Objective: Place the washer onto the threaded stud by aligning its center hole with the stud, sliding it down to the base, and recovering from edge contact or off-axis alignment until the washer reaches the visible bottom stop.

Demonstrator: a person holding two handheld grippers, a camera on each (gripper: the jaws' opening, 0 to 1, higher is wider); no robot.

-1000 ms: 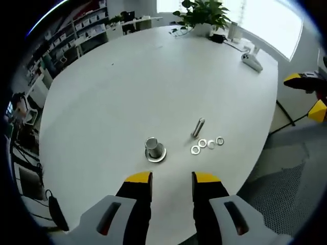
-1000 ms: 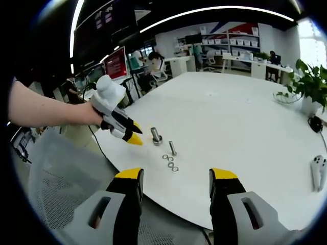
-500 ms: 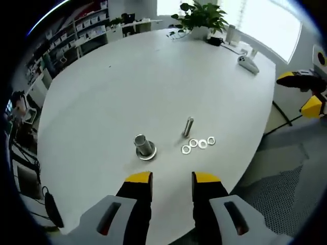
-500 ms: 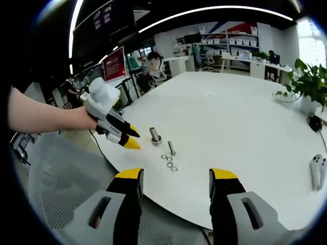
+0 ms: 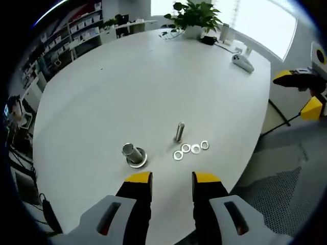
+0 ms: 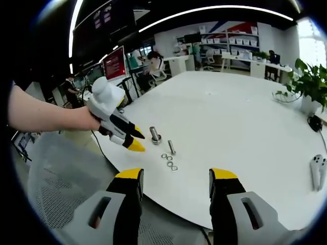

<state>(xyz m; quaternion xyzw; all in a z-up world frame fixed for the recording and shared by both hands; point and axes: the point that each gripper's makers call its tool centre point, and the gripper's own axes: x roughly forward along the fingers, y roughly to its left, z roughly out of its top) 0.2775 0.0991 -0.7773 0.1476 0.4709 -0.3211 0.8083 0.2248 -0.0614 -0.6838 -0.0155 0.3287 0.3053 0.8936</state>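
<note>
A short metal stud (image 5: 134, 153) stands upright on its wide round base on the white table (image 5: 153, 76). To its right a second bolt (image 5: 179, 131) lies flat, with several washers (image 5: 190, 150) in a short row beside it. My left gripper (image 5: 172, 178) is open and holds nothing, hovering near the table edge short of the stud. My right gripper (image 6: 176, 176) is open too, held farther back off the table. The right gripper view takes in the left gripper (image 6: 137, 141) in a person's hand, close to the stud (image 6: 155, 135) and the washers (image 6: 169, 162).
A potted plant (image 5: 194, 15) and a white controller (image 5: 242, 62) sit at the table's far side. A mesh chair (image 6: 61, 189) stands below the near edge. The right gripper (image 5: 299, 94) shows off the table's right side. Shelves and seated people fill the background.
The left gripper has shifted a little beside the stud, so stud and washers now sit further left in its view. The right gripper has stayed still. Both remain open.
</note>
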